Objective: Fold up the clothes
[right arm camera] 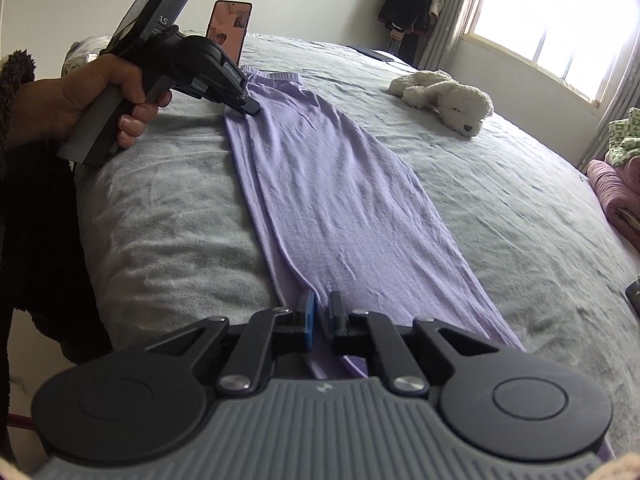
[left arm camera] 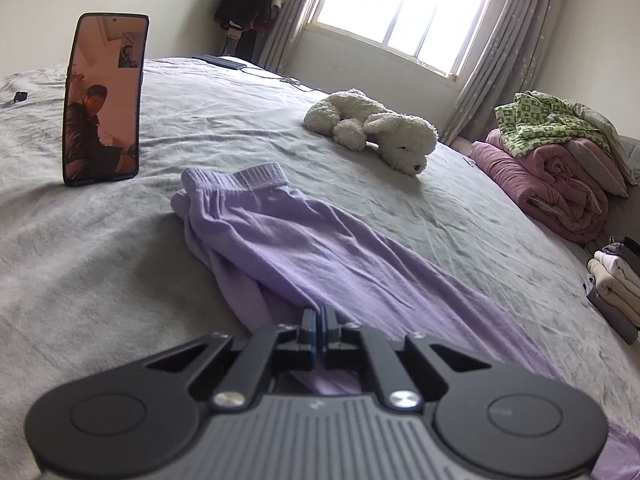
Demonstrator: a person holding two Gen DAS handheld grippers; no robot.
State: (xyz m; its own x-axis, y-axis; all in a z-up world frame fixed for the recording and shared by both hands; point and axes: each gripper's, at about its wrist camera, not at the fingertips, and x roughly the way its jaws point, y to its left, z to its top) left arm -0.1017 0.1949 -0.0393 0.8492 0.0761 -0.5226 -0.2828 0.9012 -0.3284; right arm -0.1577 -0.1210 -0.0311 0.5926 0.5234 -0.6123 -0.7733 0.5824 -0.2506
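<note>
Lilac trousers point(right arm camera: 340, 200) lie along the bed's near edge point(right arm camera: 160, 240), both grippers pinching.

The left gripper point(left arm camera: 319, 314) sits low in the frame, jaws pressed together. The right gripper point(right arm camera: 322, 310) shows a narrow gap. A hand point(right arm camera: 84, 96) grips the left handle at upper left.

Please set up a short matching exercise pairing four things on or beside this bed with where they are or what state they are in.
Things:
1. purple trousers
2. phone
3. white plush dog
4. left gripper

Places or states:
A. standing upright near the waistband end
B. lying on its side toward the window
C. spread lengthwise on the grey bedsheet
D. shut on the garment's edge near the waistband

Pairs: 1-C, 2-A, 3-B, 4-D
</note>
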